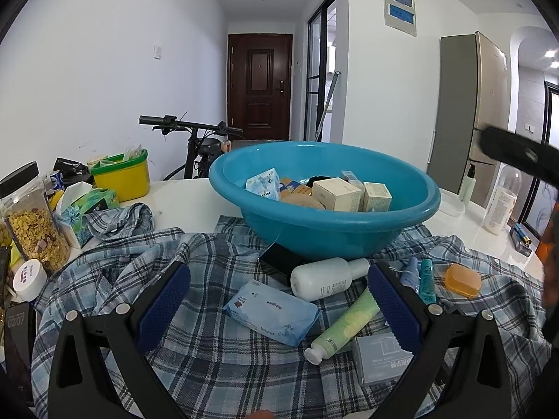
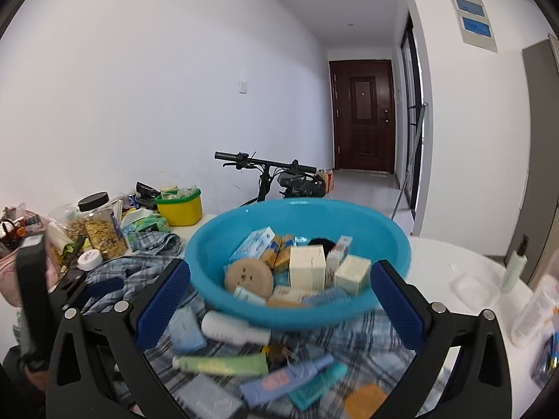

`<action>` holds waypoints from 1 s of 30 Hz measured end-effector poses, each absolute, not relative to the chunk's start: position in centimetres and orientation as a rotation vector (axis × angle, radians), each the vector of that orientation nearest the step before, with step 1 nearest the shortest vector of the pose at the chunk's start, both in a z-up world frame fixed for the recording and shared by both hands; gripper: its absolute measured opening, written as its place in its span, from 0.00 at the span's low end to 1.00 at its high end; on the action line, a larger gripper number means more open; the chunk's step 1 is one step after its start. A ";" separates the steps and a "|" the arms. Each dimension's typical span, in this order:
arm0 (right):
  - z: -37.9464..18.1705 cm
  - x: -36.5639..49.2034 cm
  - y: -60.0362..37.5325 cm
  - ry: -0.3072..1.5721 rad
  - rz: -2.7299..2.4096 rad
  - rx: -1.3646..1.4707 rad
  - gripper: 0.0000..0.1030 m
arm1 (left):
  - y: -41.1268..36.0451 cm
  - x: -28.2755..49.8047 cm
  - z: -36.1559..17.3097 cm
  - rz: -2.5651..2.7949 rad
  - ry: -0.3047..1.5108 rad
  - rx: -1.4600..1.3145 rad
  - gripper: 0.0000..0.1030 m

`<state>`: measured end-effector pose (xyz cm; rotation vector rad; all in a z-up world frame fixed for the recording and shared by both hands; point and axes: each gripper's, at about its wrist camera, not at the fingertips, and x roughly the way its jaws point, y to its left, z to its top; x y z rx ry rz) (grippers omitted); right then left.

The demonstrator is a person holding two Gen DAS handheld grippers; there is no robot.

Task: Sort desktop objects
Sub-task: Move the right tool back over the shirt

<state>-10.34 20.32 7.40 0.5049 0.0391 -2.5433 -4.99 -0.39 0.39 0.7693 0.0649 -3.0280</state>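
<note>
**Loose toiletries wait beside the basin**

Plainly, in the left wrist view the left claw (image 1: 278, 309) hangs spread and empty over a soft, crinkly wipes pack (image 1: 270, 312) on the checked shirt (image 1: 195, 359); best pinched across its flat middle. The white bottle (image 1: 326, 277) looks smooth, rigid, prone to rolling.

Right wrist view: the right claw (image 2: 279, 305) gapes empty before the basin (image 2: 209, 244) of light cardboard boxes.

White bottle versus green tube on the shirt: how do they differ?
The white bottle is fat and plain white; the green tube is slim and pale green. The bottle lies nearer the blue basin, the tube nearer the left gripper. Both lie flat on the plaid shirt.
</note>
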 end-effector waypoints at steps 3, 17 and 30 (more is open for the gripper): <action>6.1 -9.3 21.1 0.009 -2.527 0.564 1.00 | -0.3 -4.8 0.5 -3.034 0.057 0.763 1.00; -1.5 -7.7 21.2 0.039 -2.574 0.684 1.00 | 1.6 -4.7 -0.4 -3.034 -0.038 0.778 1.00; -2.0 -9.0 21.1 0.036 -2.575 0.777 1.00 | 1.9 -4.5 -0.6 -3.035 -0.052 0.775 1.00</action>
